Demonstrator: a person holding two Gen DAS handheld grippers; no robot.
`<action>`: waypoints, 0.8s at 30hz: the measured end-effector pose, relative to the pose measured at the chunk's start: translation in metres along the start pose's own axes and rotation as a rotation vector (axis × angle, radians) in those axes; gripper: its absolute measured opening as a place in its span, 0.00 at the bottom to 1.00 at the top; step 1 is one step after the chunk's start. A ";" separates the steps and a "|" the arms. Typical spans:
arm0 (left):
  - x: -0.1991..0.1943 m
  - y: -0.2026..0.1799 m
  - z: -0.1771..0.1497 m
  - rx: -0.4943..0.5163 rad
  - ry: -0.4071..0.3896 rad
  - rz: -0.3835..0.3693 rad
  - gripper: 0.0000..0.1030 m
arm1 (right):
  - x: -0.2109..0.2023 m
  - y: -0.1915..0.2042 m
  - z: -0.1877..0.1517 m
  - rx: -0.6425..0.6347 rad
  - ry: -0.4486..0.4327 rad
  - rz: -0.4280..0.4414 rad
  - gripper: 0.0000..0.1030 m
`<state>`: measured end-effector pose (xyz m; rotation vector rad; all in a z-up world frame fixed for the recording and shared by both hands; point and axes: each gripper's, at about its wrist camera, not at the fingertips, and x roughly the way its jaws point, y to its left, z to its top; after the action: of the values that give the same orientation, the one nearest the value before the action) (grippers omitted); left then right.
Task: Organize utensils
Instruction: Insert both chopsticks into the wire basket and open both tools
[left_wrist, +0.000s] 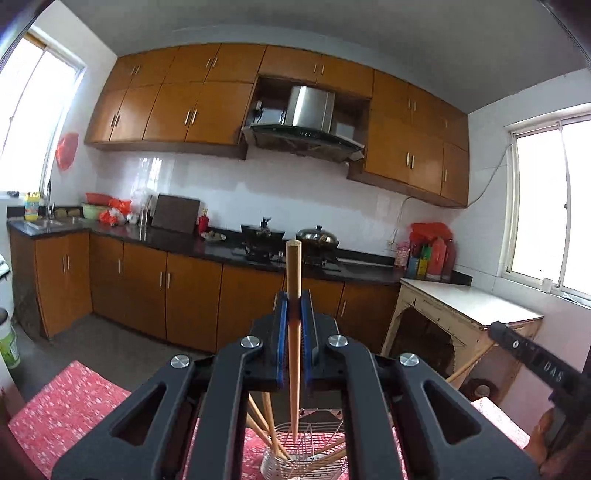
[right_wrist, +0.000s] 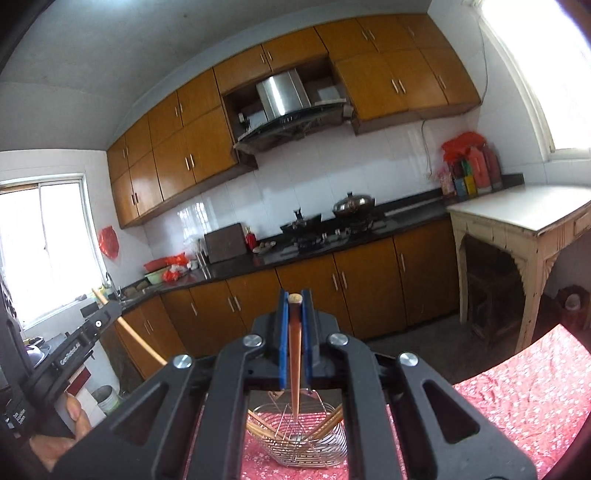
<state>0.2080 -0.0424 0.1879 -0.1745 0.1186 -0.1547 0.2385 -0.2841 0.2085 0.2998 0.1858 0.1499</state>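
Two grippers each clamp one chopstick: the left gripper (left_wrist: 294, 306) has its blue fingers (left_wrist: 282, 325) pressed on a pale chopstick (left_wrist: 294, 332) jutting past the tips; the right gripper (right_wrist: 294, 306) pinches a darker chopstick (right_wrist: 295, 354) ending level with its tips. Below both, one wire basket (right_wrist: 317, 448) on the red-clothed bench (right_wrist: 517, 398) holds several more chopsticks (left_wrist: 264, 424); lettering on the grippers is too blurred to read.

White letters reading "DAS" are showing on the right tool (left_wrist: 532, 356) body; the left tool's (right_wrist: 86, 332) white lettering is staying illegible.
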 end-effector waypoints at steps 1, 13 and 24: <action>0.006 0.000 -0.004 -0.004 0.009 -0.002 0.07 | 0.006 -0.002 -0.003 0.004 0.014 0.003 0.07; 0.051 0.008 -0.050 -0.012 0.140 0.004 0.07 | 0.063 -0.014 -0.039 0.064 0.179 0.028 0.07; 0.085 0.021 -0.086 -0.031 0.292 0.019 0.07 | 0.094 -0.035 -0.062 0.137 0.253 0.012 0.08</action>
<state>0.2826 -0.0500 0.0913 -0.1812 0.4136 -0.1585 0.3209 -0.2832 0.1247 0.4182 0.4463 0.1873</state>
